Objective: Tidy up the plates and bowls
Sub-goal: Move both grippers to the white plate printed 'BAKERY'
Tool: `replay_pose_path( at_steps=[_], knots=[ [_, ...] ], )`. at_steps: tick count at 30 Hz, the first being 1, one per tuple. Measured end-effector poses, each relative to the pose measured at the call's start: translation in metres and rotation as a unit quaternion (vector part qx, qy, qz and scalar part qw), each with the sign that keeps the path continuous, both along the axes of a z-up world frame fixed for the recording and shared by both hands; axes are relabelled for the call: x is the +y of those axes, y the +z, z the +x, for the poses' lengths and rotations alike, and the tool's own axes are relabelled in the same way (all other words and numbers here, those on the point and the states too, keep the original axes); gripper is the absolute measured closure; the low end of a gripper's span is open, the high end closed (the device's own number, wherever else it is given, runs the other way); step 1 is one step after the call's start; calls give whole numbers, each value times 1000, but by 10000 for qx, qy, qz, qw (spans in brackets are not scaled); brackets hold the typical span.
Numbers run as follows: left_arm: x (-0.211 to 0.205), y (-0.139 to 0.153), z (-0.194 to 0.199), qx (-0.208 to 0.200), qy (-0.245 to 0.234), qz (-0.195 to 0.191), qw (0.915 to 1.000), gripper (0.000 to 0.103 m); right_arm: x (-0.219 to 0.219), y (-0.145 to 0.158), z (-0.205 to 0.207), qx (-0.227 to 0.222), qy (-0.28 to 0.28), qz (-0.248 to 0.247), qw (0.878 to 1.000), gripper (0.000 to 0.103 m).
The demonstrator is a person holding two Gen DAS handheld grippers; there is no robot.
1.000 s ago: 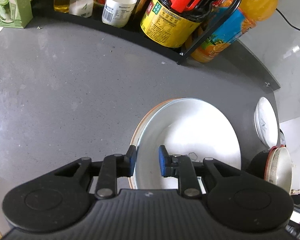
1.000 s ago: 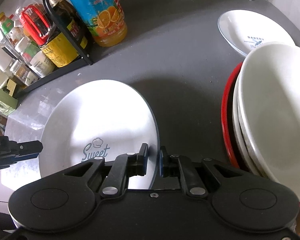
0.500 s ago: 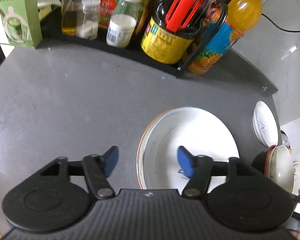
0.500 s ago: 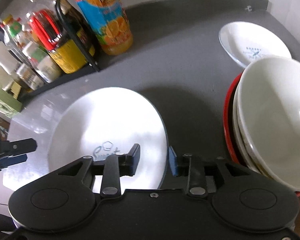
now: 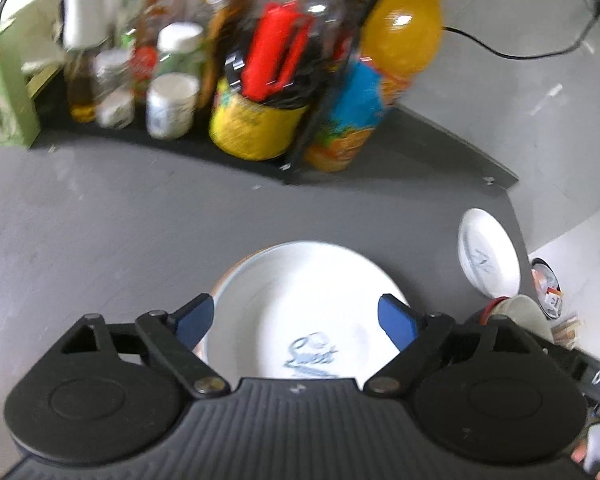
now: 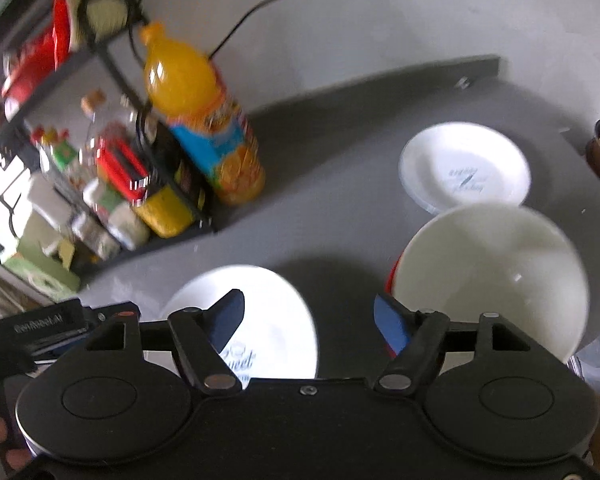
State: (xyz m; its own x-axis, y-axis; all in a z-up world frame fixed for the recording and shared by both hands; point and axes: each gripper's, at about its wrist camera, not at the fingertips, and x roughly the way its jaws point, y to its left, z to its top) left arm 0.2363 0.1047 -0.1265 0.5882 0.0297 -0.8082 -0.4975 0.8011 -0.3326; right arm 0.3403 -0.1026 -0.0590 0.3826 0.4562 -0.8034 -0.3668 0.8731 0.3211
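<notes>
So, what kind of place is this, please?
Most likely a home kitchen counter: a black wire rack of condiment bottles and jars, a large orange juice bottle, and white ceramic plates and bowls on a grey worktop.

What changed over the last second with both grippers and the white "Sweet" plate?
Both let go: the left gripper and right gripper, earlier shut on the white "Sweet" plate, opened wide and pulled back. The plate stays on the grey countertop; the stacked white bowls are unmoved.

Lots of motion blur here

The rack bottles point(image 5: 244, 80) are smeared, labels unreadable, and the left gripper's body hides the near edge of the big plate point(image 5: 312, 296).
</notes>
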Motion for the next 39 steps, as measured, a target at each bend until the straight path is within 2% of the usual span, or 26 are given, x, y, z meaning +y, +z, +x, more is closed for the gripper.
replay_pose_path(
  at_steps=[3,13,17,29,39],
  knots=[
    [-15,8,14,-80,-130,120,9998,13,-17,9,14,-65,-133,119,9998,25],
    [-68,29,75,-192,-270,199,9993,12,-79,20,66,-246,-465,266,9983,24],
    [-84,30,99,-186,-314,-15,9993,12,-105,20,86,-310,-605,272,9973,23],
    [-130,17,164,-144,-609,6,9980,12,-156,-15,143,-63,-784,280,9965,24],
    [-150,-19,215,190,-509,-125,9984,20,-171,-58,190,289,-626,99,9976,35]
  ],
)
